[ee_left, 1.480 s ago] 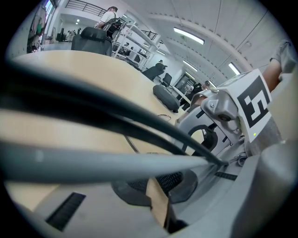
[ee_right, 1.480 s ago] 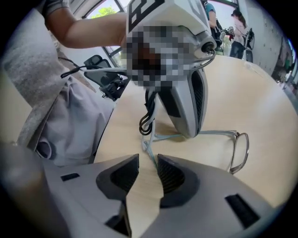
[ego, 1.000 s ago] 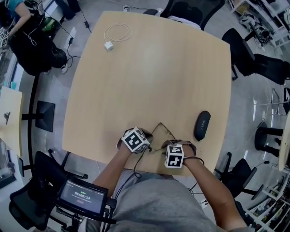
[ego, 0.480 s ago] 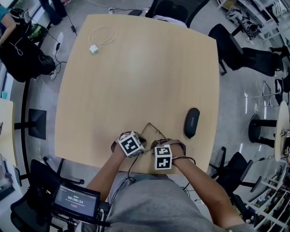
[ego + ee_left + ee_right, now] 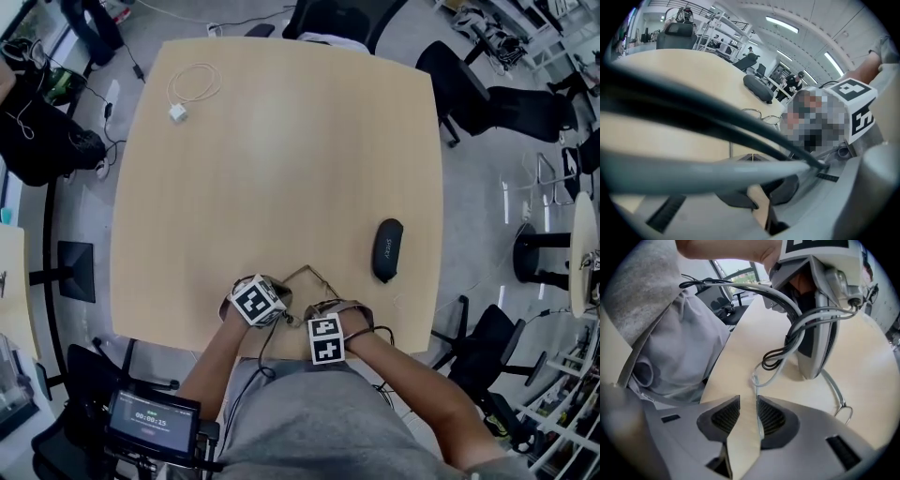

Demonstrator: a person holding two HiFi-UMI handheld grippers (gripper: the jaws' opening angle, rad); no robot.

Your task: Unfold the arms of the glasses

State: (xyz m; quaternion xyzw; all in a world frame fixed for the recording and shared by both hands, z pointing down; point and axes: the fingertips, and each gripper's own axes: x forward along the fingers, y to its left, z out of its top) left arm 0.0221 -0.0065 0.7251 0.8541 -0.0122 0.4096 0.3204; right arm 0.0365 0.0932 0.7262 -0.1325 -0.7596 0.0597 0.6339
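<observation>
Right gripper (image 5: 748, 401) and left gripper (image 5: 760, 200) each slightly open around glasses (image 5: 754, 390) arm; case (image 5: 387, 249) lettering unreadable.

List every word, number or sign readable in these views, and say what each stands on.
"00:00:15", an uncertain reading: small dark screen at the head view's bottom left.
White lettering on the black oval case: too small to read.
Left gripper's marker cube, right gripper's marker cube: black-and-white square patterns, no words.
</observation>
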